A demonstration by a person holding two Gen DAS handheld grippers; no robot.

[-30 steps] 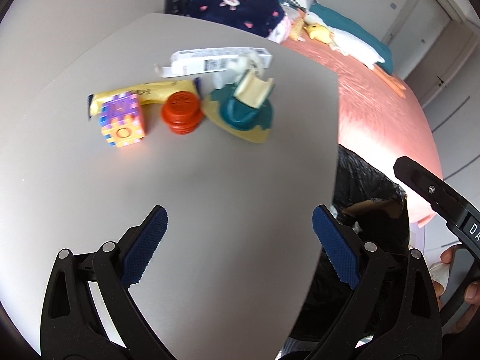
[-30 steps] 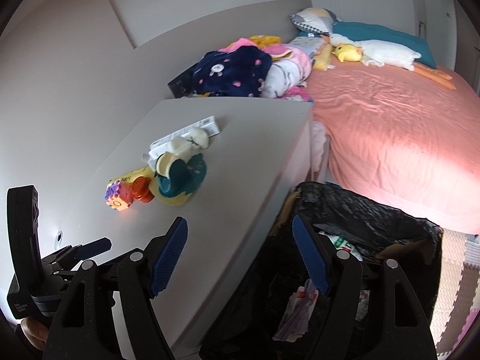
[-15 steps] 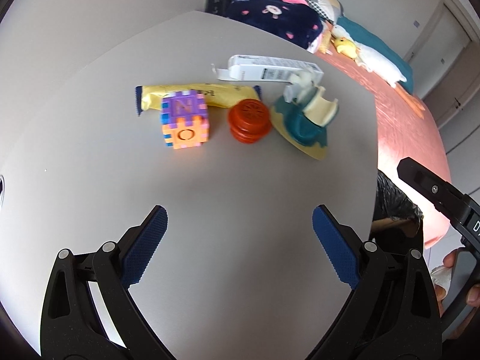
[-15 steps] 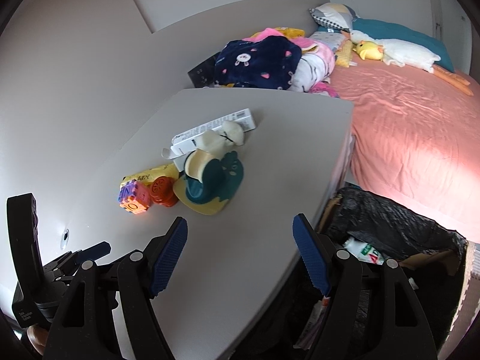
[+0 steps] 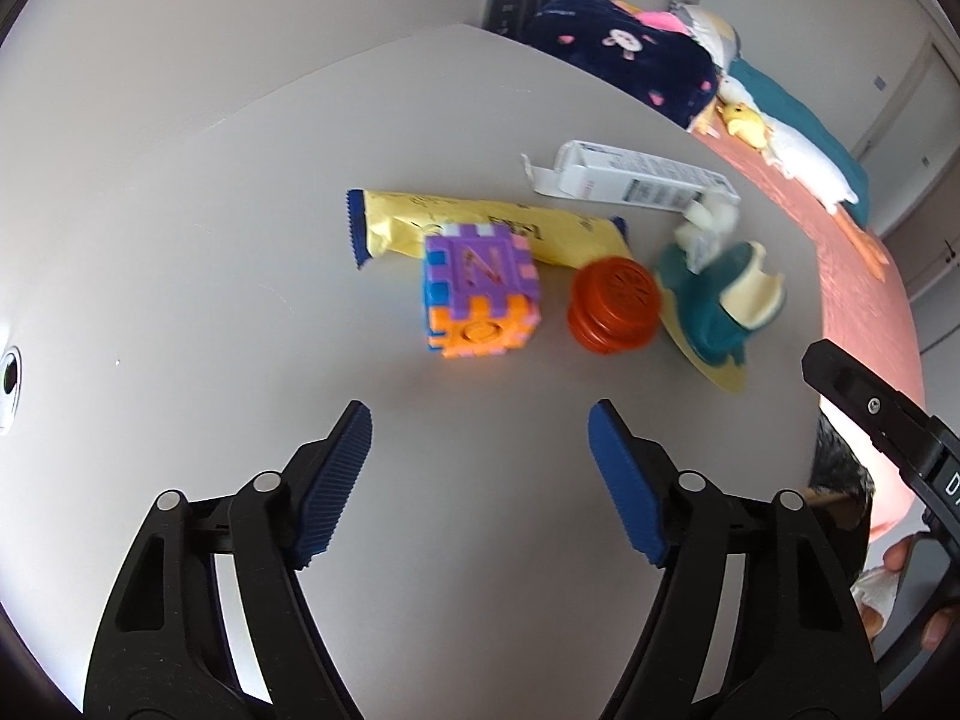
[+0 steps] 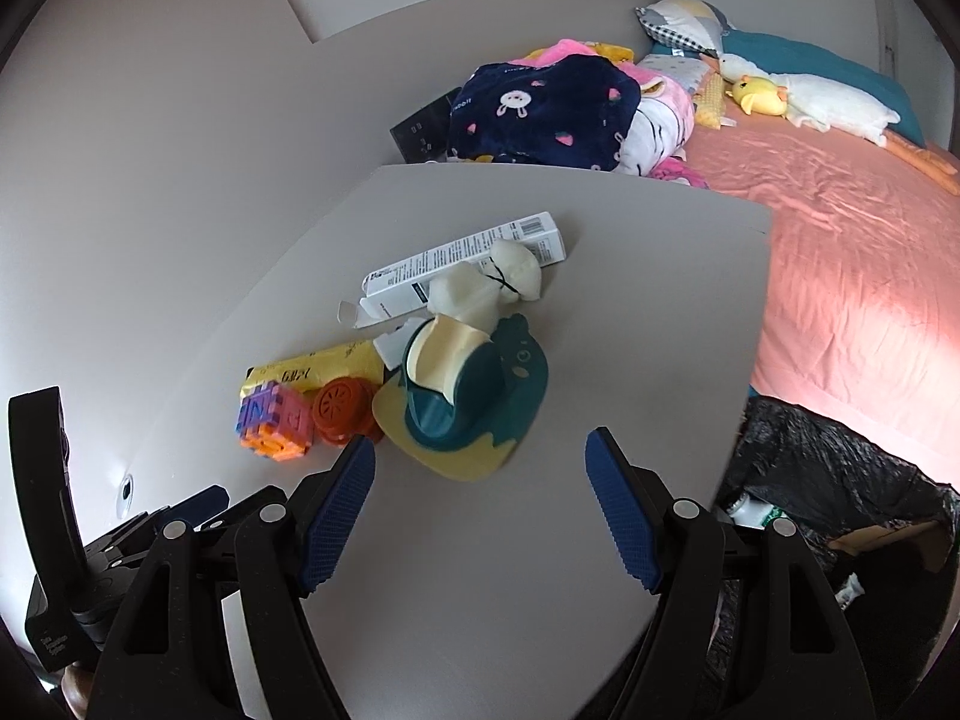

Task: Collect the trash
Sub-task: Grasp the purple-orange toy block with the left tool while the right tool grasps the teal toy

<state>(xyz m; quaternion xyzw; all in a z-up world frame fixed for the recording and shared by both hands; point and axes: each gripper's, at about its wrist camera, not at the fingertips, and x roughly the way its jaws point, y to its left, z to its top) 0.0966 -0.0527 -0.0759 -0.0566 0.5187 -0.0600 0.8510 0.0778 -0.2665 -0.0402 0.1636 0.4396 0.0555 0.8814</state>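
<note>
On the grey table (image 5: pixel 198 228) lie a yellow snack wrapper (image 5: pixel 480 225), a white carton (image 5: pixel 636 180), a crumpled tissue (image 5: pixel 708 228), a colourful puzzle cube (image 5: pixel 480 294), an orange-red round lid (image 5: pixel 615 306) and a teal and yellow toy (image 5: pixel 720 312). My left gripper (image 5: pixel 480 468) is open and empty, just short of the cube. My right gripper (image 6: pixel 480 492) is open and empty, near the teal toy (image 6: pixel 474 396). The wrapper (image 6: pixel 312 369), carton (image 6: pixel 468 267) and tissue (image 6: pixel 486 291) show there too. A black trash bag (image 6: pixel 840 468) hangs open right of the table.
A bed with a pink sheet (image 6: pixel 840 240) lies right of the table. A pile of clothes (image 6: pixel 552 114) sits behind the table's far edge. The table's right edge (image 6: pixel 744 360) drops to the bag. The left gripper's body (image 6: pixel 54 540) is at my lower left.
Both grippers have moved from over the trash bag back over the table towards the group of objects. The cube and wrapper now sit closer in front of my left gripper.
</note>
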